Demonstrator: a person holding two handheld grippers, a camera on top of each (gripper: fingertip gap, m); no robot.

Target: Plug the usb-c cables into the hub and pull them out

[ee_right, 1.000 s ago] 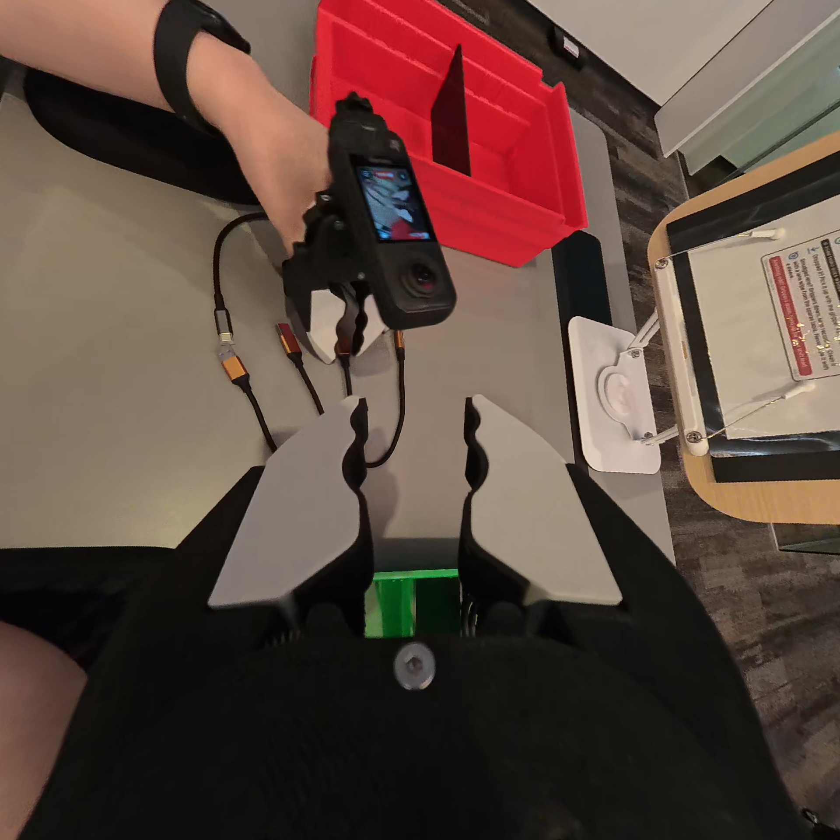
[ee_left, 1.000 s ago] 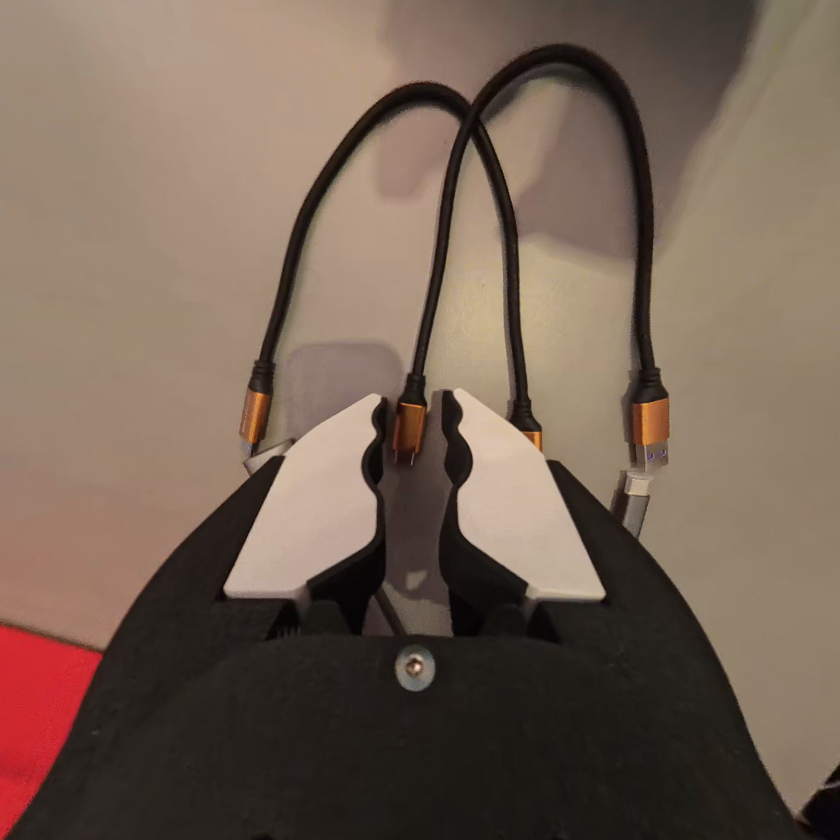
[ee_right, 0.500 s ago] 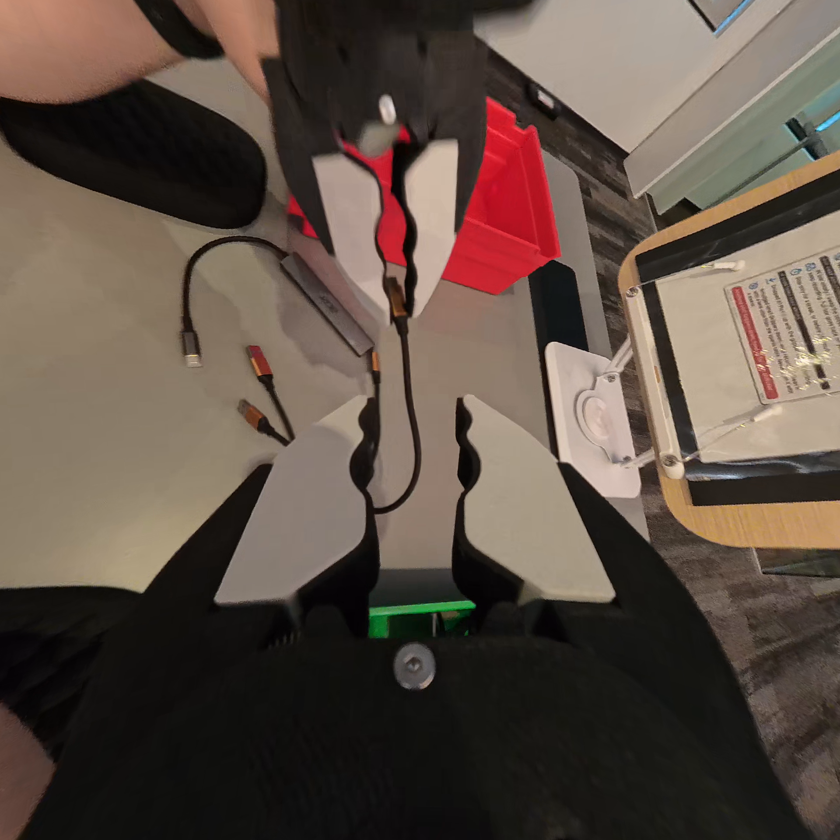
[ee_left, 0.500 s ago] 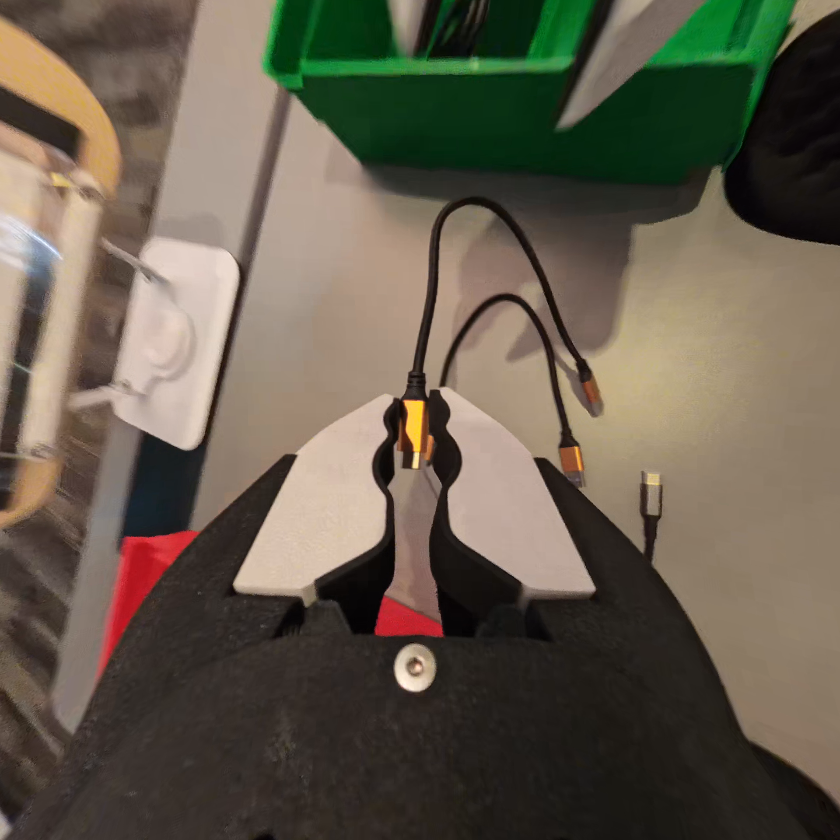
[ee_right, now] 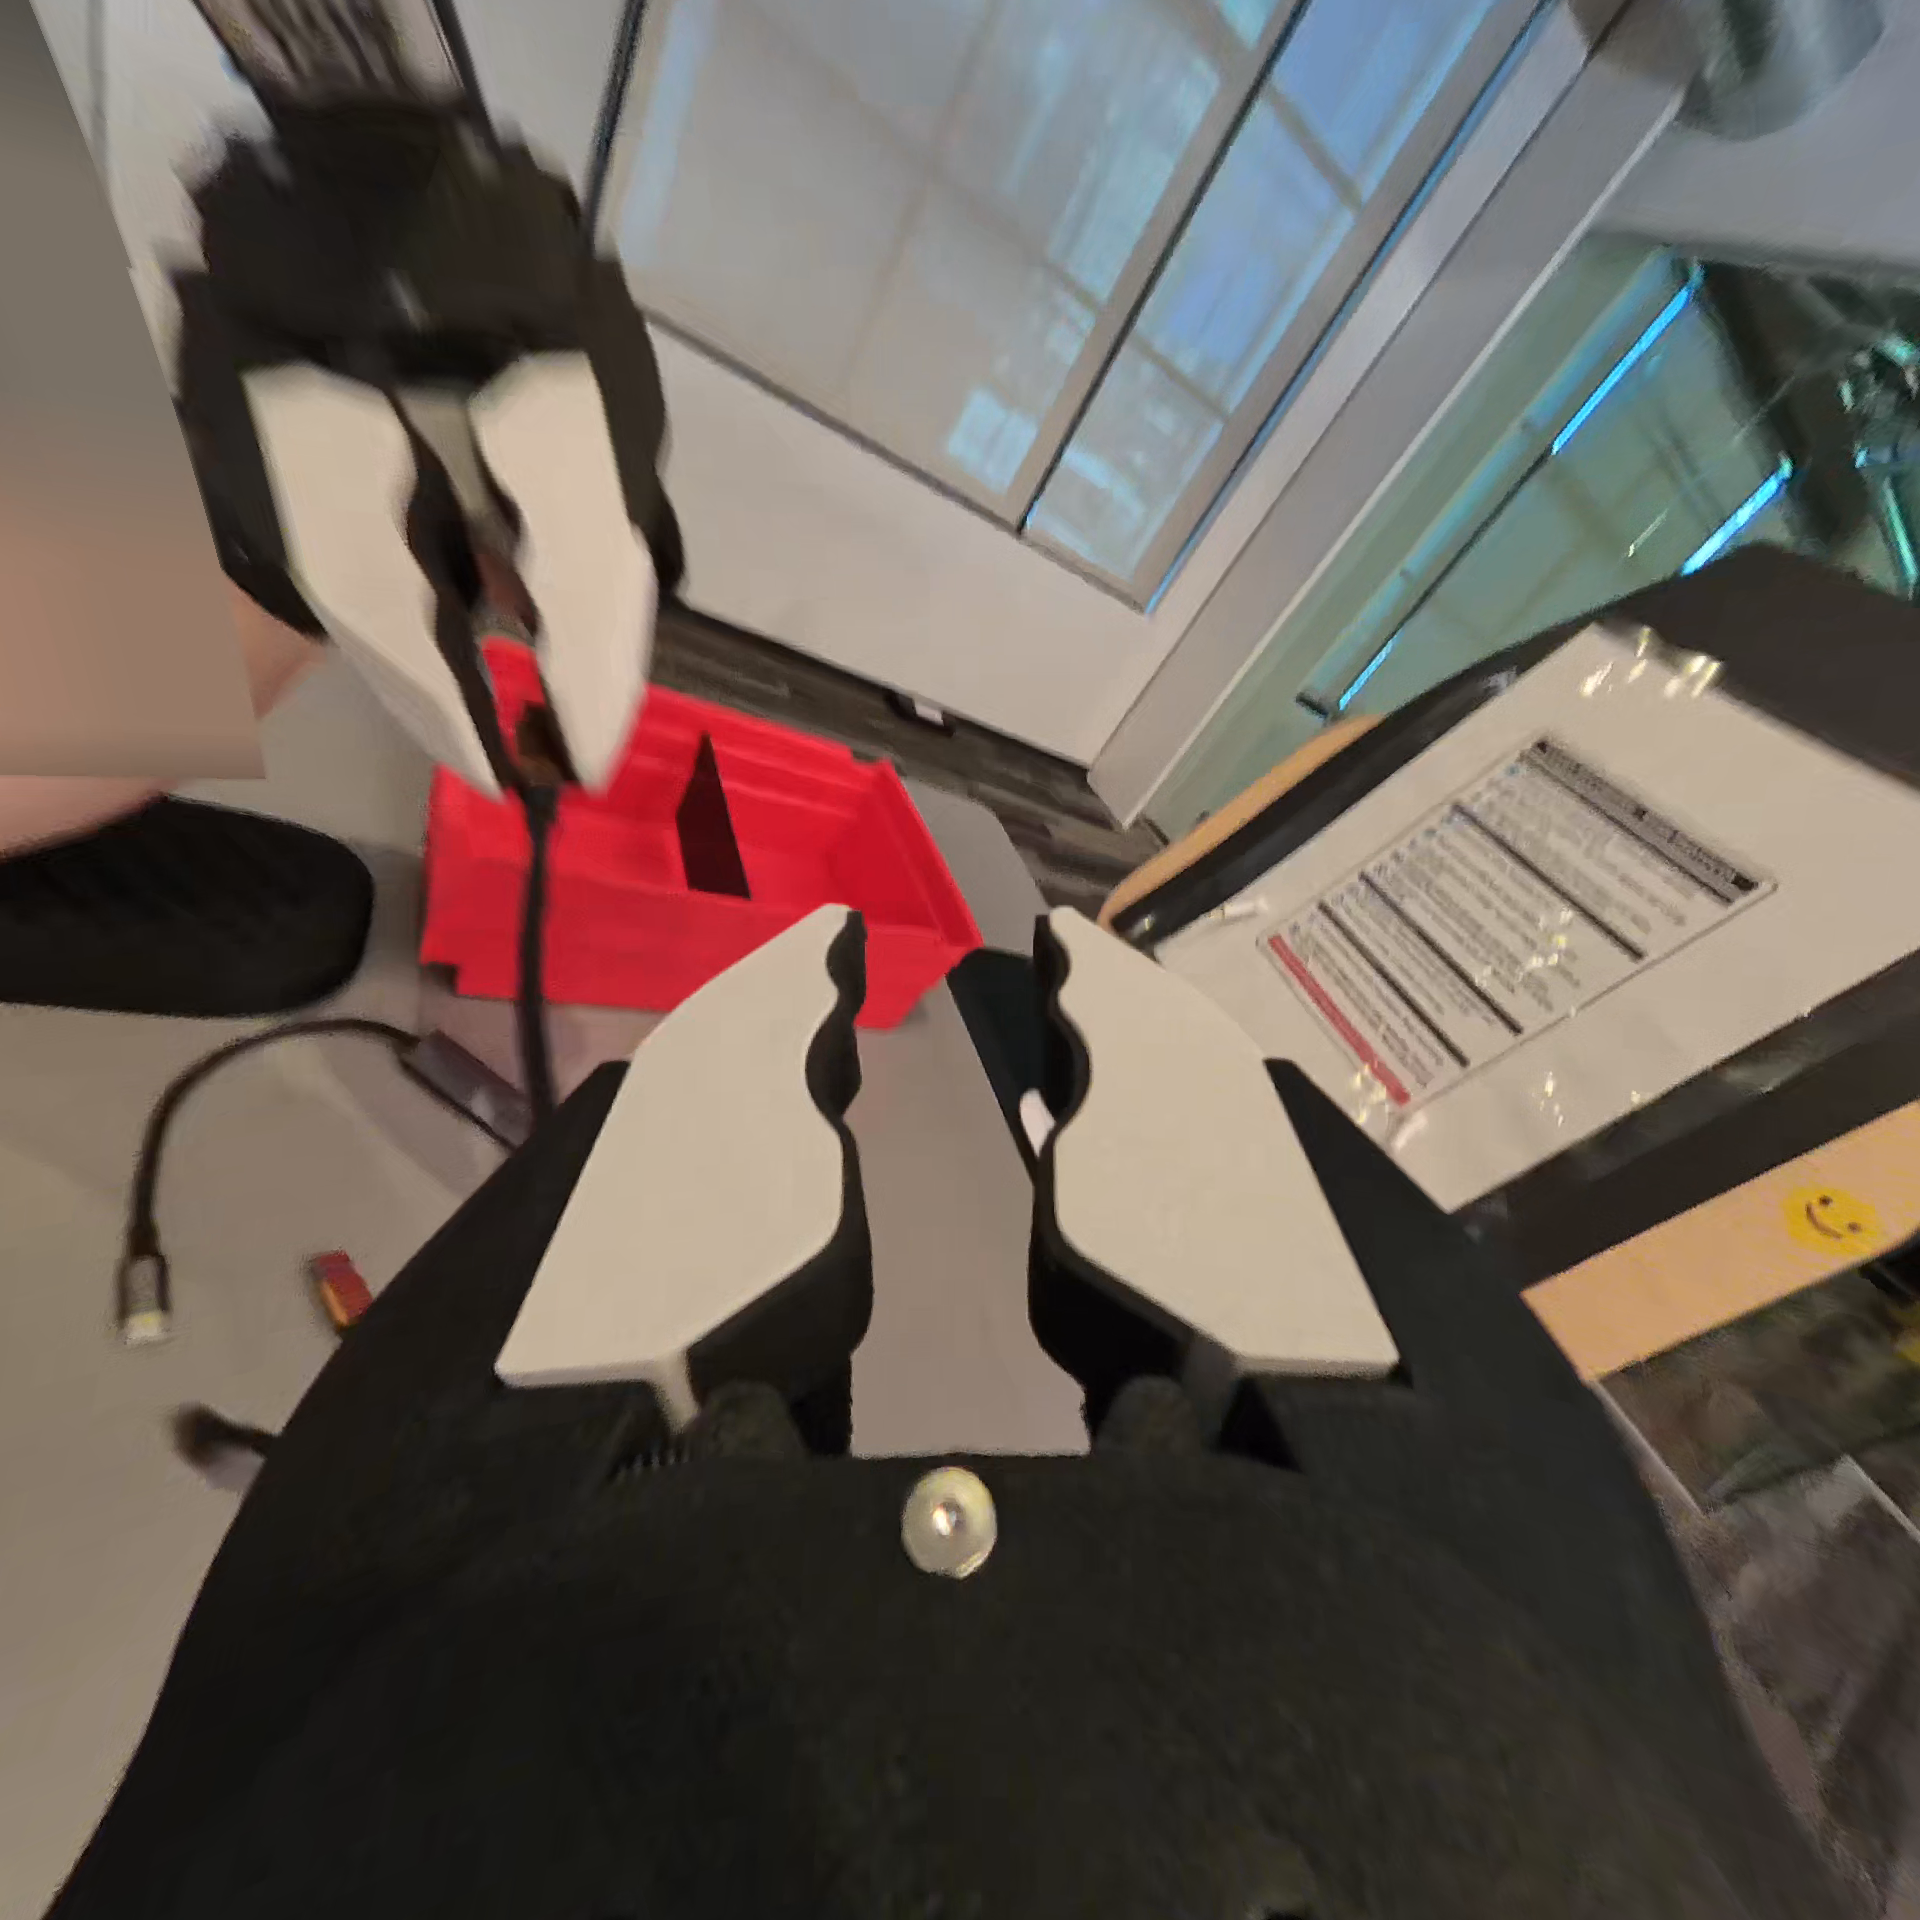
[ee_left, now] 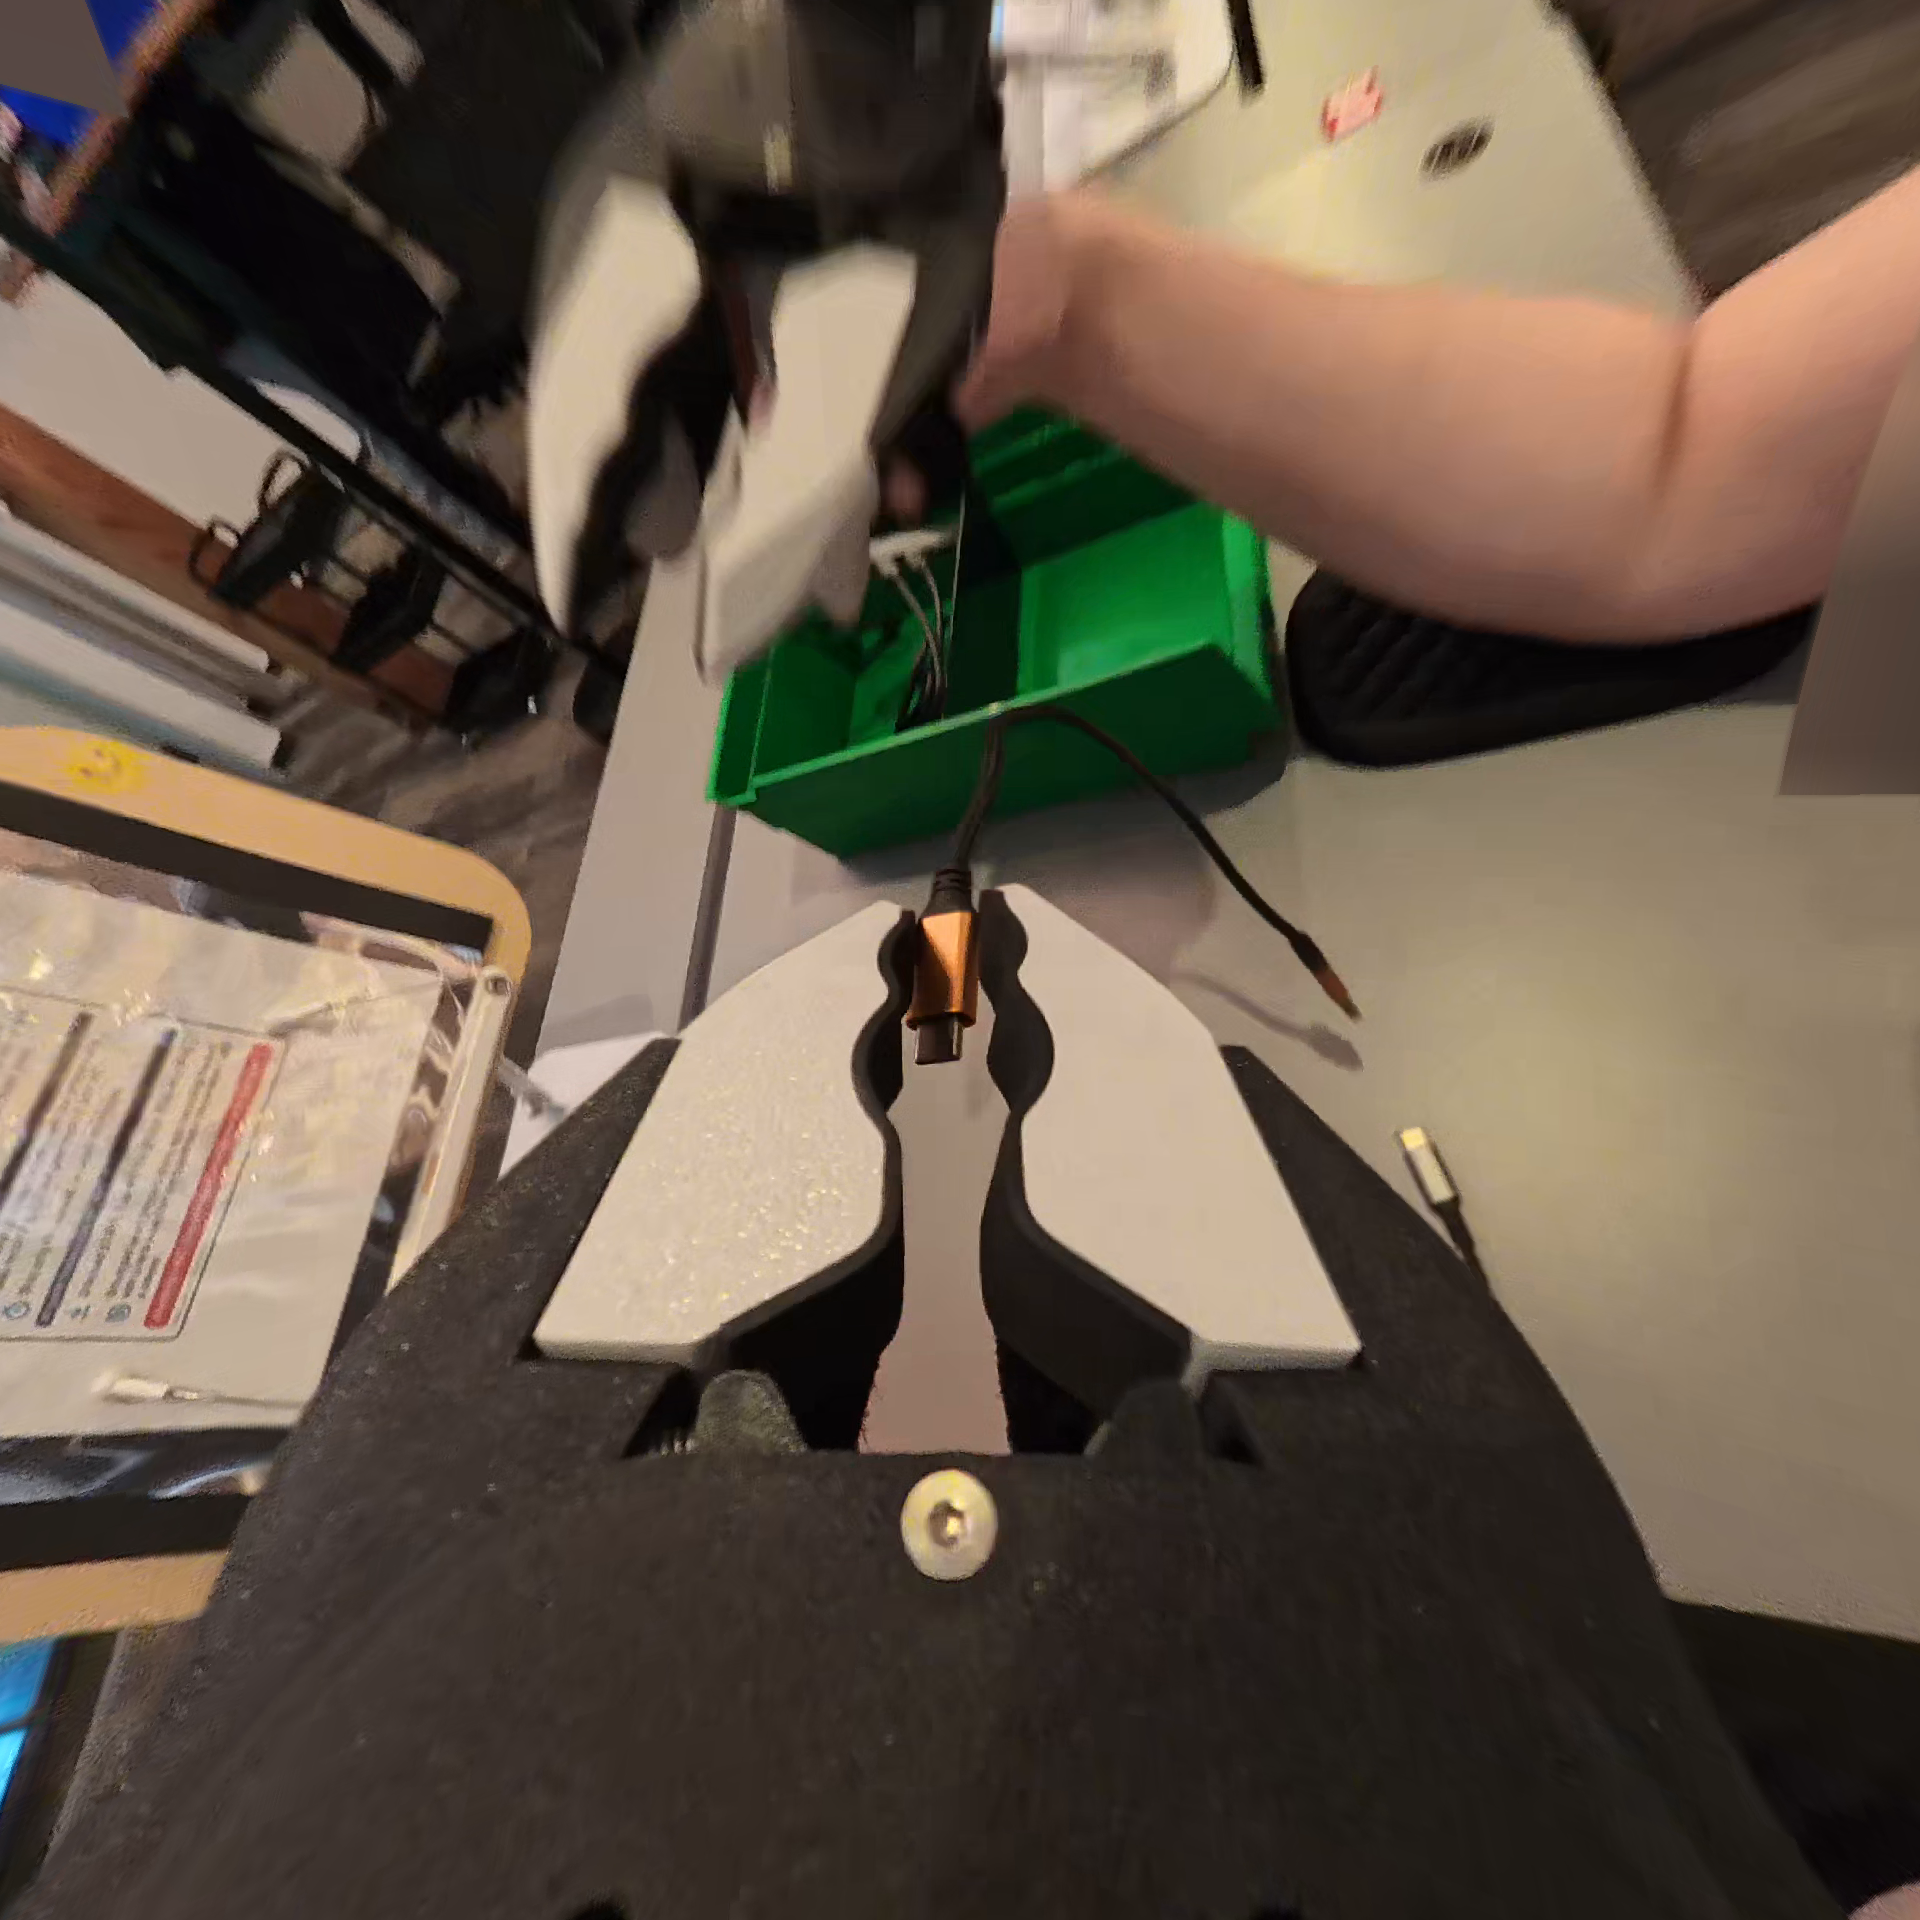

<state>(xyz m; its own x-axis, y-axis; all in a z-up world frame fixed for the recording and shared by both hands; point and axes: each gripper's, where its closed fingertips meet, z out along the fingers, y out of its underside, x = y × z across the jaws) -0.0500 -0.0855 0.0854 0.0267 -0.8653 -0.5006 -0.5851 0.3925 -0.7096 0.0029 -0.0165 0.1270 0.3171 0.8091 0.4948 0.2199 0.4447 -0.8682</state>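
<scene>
My left gripper (ee_left: pixel 948 914) is shut on the orange plug (ee_left: pixel 941 966) of a black usb-c cable (ee_left: pixel 1143 790), held above the grey table (ee_left: pixel 1610 1039). The cable's other orange plug (ee_left: pixel 1325 971) hangs low to the right. In the right wrist view the left gripper (ee_right: pixel 540 769) is high at upper left, and the cable (ee_right: pixel 535 935) hangs from it. My right gripper (ee_right: pixel 945 925) is open and empty, raised above the table. The dark grey hub (ee_right: pixel 457 1070) lies on the table, partly hidden by my right gripper; its cable (ee_right: pixel 239 1060) ends in a grey plug (ee_right: pixel 145 1288).
A green bin (ee_left: pixel 1132 665) holding cables stands behind the held plug, a red bin (ee_right: pixel 727 883) at the table's far side. Black wrist rests (ee_left: pixel 1507 675) (ee_right: pixel 177 914) lie nearby. A loose orange plug (ee_right: pixel 343 1283) lies on the table. A wooden side table (ee_right: pixel 1714 1278) bears a laminated sheet. About 25 cm separates my left fingertips from the dark grey hub (ee_right: pixel 457 1070).
My left gripper has lifted higher with the orange plug and tilted up. My right gripper has risen and tilted up too, still open. Both views are blurred by motion.
</scene>
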